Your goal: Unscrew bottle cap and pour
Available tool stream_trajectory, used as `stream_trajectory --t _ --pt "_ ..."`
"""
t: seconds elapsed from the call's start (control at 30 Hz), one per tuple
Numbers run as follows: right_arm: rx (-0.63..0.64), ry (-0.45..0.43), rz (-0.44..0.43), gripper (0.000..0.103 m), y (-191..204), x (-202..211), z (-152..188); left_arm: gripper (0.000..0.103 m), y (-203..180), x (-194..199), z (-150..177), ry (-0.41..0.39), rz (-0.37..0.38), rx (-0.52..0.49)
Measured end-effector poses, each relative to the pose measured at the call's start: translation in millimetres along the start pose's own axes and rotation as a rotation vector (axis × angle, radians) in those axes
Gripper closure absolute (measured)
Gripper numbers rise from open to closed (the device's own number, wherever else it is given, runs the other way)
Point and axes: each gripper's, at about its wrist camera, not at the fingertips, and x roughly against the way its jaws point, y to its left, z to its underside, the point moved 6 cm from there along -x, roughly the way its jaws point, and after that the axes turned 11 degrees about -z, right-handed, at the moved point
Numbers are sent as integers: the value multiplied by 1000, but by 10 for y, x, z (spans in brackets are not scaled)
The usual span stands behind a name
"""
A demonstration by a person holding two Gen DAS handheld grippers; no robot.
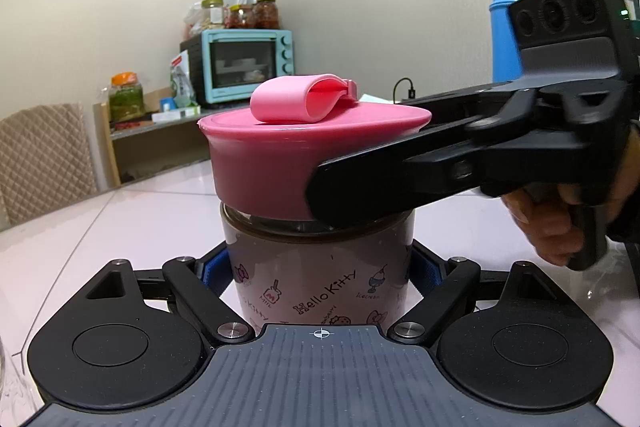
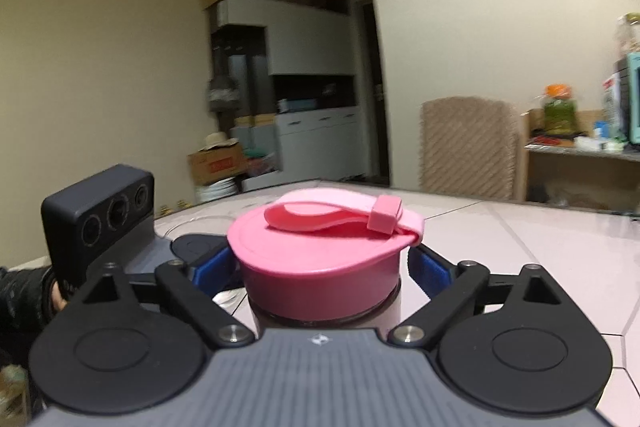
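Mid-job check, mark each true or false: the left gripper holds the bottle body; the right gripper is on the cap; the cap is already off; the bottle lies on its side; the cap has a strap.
1. Left gripper clamps the bottle body. True.
2. Right gripper grips the pink cap. True.
3. The cap is already off. False: it sits on the bottle.
4. The bottle lies on its side. False: upright on the table.
5. The cap carries a pink strap. True.

Pink cap [image 1: 280,163], cartoon-printed pale bottle [image 1: 320,287], turquoise oven [image 1: 248,67], blue flask [image 1: 506,27].
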Motion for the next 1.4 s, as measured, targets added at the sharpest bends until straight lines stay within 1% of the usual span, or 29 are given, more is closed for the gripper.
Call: stream_trajectory --t 0.1,0.37,0.47,0.53,0.77,1.0,1.07,1.1,1.27,1.33,1.4 --pt "-12 3 89 9 74 13 -6 13 1 3 1 0 0 0" --pt "-67 -43 253 8 131 -51 23 13 1 6 2 0 0 0" --pt "-53 -40 298 8 167 -112 55 13 1 6 2 0 0 1" --pt "-53 -42 310 8 199 -140 82 13 0 8 2 0 0 0" --pt "-35 -56 408 9 277 -229 52 13 -3 12 4 0 0 0" --pt "-43 -45 461 11 311 -312 29 13 -1 16 4 0 0 1" --pt "-40 -34 475 17 316 -330 34 13 -9 16 1 0 0 1" --pt "-39 -31 480 17 326 -332 40 13 -13 17 0 0 0 1" --pt "-24 -30 473 18 366 -322 61 13 -30 15 -3 0 0 1" --pt "-3 -25 449 18 362 -310 65 13 -45 17 -6 0 0 1" --pt "9 -18 404 18 339 -281 65 13 -56 17 -8 0 0 1"
